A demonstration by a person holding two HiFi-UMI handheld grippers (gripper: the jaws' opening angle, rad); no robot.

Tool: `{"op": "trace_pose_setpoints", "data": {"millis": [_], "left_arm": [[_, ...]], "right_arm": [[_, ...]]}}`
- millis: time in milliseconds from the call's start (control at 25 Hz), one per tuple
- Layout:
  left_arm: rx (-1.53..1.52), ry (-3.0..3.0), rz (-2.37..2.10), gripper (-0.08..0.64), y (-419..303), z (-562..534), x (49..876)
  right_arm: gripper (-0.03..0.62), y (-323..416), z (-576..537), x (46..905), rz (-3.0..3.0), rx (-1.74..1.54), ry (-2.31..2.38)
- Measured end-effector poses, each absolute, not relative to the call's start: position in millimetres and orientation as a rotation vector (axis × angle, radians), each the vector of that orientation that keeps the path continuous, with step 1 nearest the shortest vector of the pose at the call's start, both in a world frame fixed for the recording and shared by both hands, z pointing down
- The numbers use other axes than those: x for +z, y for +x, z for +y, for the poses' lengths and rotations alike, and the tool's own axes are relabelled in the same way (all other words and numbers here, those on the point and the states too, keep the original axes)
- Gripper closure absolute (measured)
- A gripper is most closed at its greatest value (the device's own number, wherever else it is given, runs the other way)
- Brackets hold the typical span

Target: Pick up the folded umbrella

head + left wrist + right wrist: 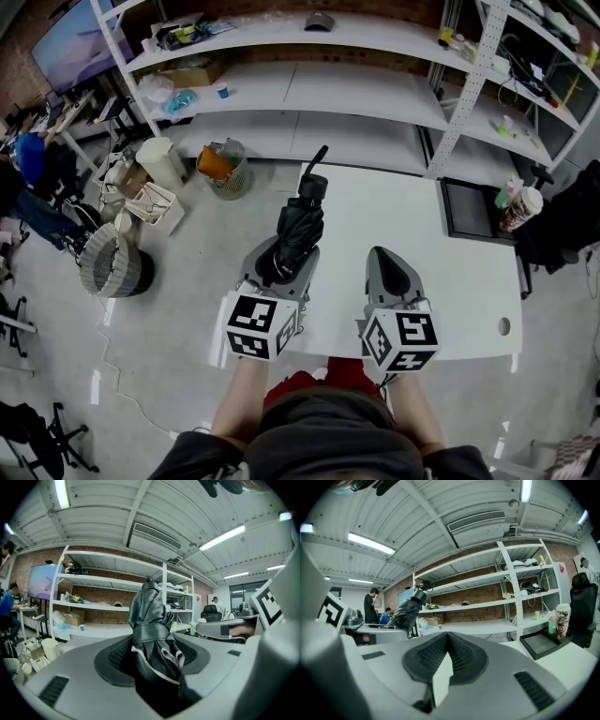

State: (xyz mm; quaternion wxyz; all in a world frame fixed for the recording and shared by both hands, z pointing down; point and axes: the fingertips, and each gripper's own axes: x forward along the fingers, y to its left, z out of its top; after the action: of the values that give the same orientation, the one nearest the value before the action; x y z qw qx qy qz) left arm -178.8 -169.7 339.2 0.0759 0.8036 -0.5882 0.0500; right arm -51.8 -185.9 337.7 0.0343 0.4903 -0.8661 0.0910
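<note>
The folded black umbrella (300,223) sticks out forward from my left gripper (281,259), its handle end pointing toward the shelves, lifted over the white table (422,234). In the left gripper view the umbrella (149,620), with its strap wrapped round it, stands between the jaws, and the left gripper (152,654) is shut on its lower part. My right gripper (382,255) hovers over the table to the right, its jaws together with nothing in them. The right gripper view shows the right gripper (447,641) closed to a point and the umbrella (405,612) off to its left.
A black tray (473,211) and a lidded cup (521,206) sit at the table's right end. White shelving (375,89) stands behind the table. On the floor to the left are a wire bin (225,169), a basket (112,262) and boxes.
</note>
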Motion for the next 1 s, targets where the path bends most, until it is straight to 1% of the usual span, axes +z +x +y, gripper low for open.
{"op": "trace_pose_setpoints", "data": {"millis": [360,1000], "left_arm": [[0.027,2.348,-1.808,0.328,-201.3,-159.7,337.9],[0.012,2.35,-1.833,0.328,-203.2,-132.9,337.0]], "right_arm": [[0.574,-51.5,-181.7,335.4,-2.675,0.271,1.515],[0.575,-54.0,-161.1,331.8,-2.716,0.233,1.467]]}}
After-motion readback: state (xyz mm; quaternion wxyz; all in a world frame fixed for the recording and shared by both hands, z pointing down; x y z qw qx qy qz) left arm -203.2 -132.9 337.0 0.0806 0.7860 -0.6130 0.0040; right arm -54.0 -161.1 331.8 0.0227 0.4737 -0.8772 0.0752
